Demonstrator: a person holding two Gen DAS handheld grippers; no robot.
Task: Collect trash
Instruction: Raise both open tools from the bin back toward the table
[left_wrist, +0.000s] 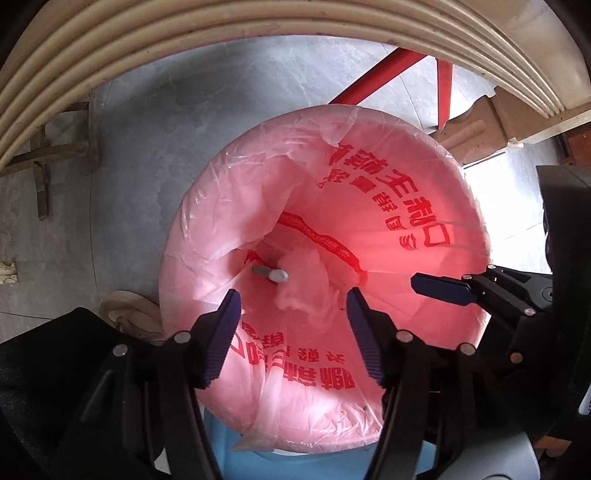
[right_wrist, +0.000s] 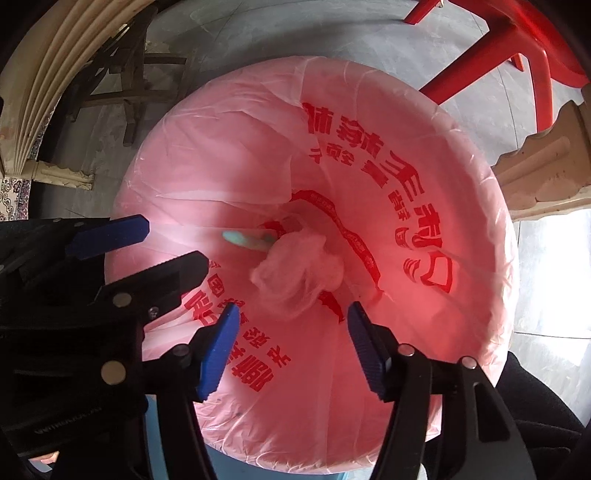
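Note:
A bin lined with a pink plastic bag (left_wrist: 388, 177) printed with red characters fills both views; it also shows in the right wrist view (right_wrist: 424, 147). At its bottom lie a crumpled white tissue (left_wrist: 299, 284) (right_wrist: 299, 273) and a grey-green pen-like stick (left_wrist: 269, 274) (right_wrist: 245, 238), blurred in the right view. My left gripper (left_wrist: 293, 297) is open and empty above the bin mouth. My right gripper (right_wrist: 293, 310) is open and empty above the bin too. Each gripper's blue fingers show in the other's view: the right one's in the left wrist view (left_wrist: 443, 288), the left one's in the right wrist view (right_wrist: 110, 234).
The bin stands on a grey floor (left_wrist: 184, 129). A red plastic chair (right_wrist: 517, 48) is behind it. A cream ridged table edge (left_wrist: 147, 33) arches overhead. Carved wooden furniture (right_wrist: 546, 173) is at right, a wooden stool (right_wrist: 122, 85) at left. A slipper (left_wrist: 129, 317) lies beside the bin.

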